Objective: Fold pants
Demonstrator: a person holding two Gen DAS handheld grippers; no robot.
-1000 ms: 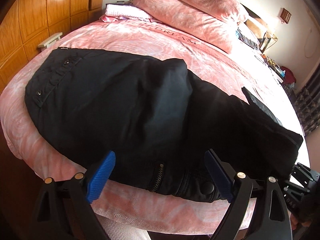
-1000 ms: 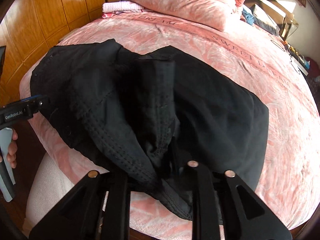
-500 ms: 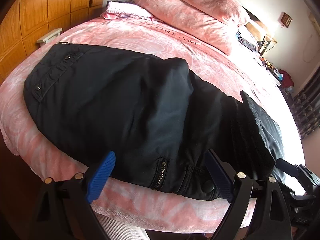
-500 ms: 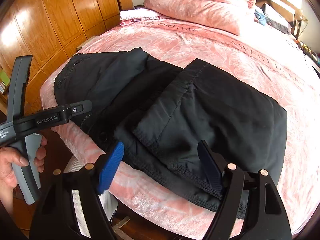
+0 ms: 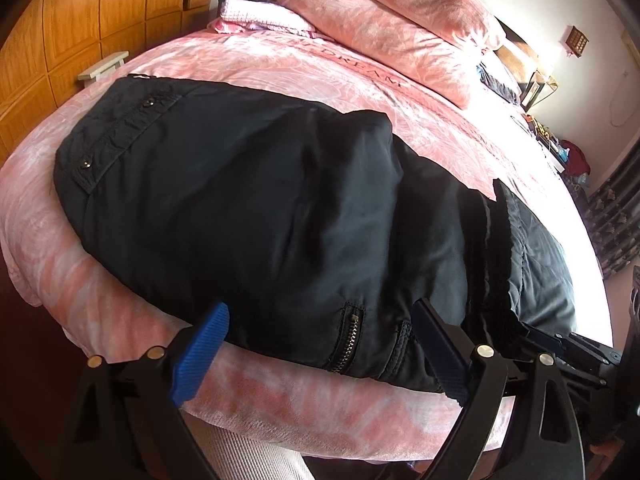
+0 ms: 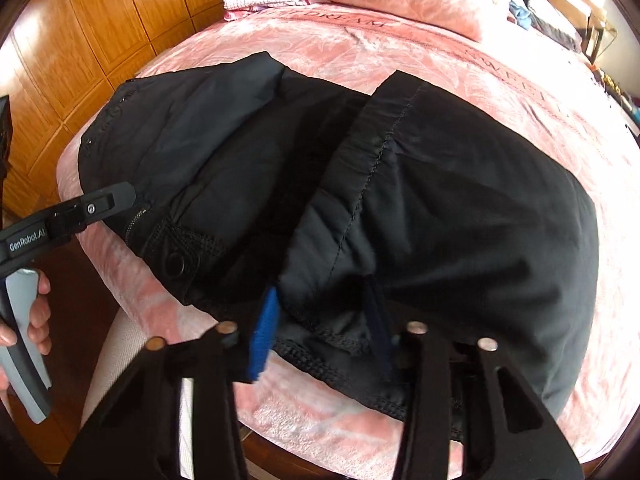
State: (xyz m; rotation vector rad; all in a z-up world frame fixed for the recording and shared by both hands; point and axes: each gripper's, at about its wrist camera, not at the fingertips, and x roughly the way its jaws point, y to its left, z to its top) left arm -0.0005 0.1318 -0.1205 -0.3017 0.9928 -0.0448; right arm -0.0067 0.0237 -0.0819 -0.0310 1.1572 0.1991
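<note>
My left gripper (image 5: pixel 320 354) stands released at lower frame. My right gripper (image 6: pixel 320 334) straddles a hem of the black nylon pants (image 6: pixel 440 208) — clenched or not, I cannot tell.

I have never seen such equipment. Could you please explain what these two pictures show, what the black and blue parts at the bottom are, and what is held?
There is no robot here. A person holds a hand tool with a two-finger claw in each hand, and a wide-angle camera on each tool looks along its fingers. One picture comes from the left claw, the other from the right claw. The right view also shows the left hand on its grip. Black pants, partly folded, lie on a pink bed with pillows behind. The left claw is open and holds nothing. The right claw has the folded hem between its pads, but the picture is blurred, so I cannot tell whether it pinches.
</note>
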